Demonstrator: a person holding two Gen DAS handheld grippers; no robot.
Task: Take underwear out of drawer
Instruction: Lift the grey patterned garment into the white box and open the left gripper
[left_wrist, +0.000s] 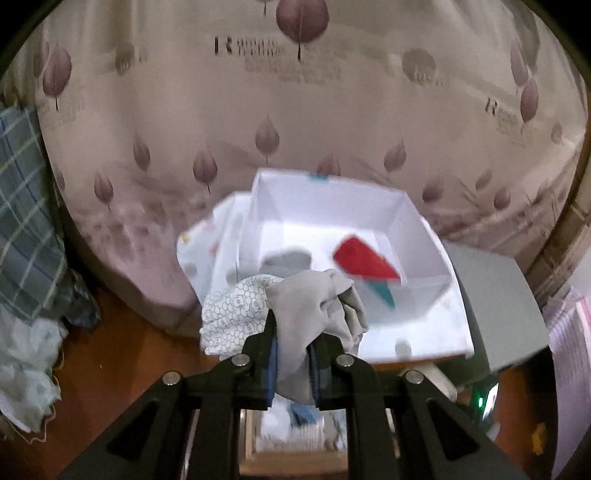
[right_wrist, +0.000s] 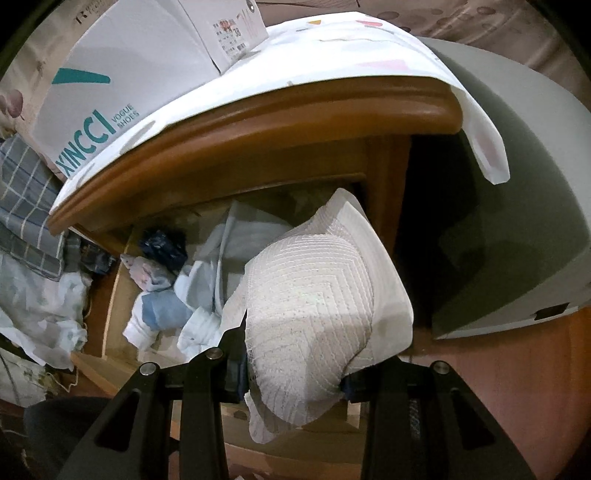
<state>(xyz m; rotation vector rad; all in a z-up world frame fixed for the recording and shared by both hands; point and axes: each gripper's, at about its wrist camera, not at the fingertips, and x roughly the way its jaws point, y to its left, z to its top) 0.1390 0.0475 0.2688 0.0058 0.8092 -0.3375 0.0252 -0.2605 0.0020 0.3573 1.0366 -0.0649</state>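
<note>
Currently my left tool (left_wrist: 291, 354) pinches soft grey cotton underwear (left_wrist: 314, 306), bunched, 6 o'clock of white shoebox (left_wrist: 424, 236). Right tool (right_wrist: 295, 380) clamps limp white ribbed underwear (right_wrist: 314, 295) over wooden drawer (right_wrist: 110, 295). Light, floppy; grip folds.

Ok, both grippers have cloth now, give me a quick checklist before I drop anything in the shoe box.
1. Left gripper clamped on the grey underwear: ok.
2. Right gripper clamped on the white knitted garment: ok.
3. Grey piece clear of the drawer: ok, it hangs in front of the shoe box.
4. White piece clear of the drawer: cannot tell.
5. Room in the box: ok, mostly bare.
6. Drawer emptied: not ok, clothes remain.
</note>
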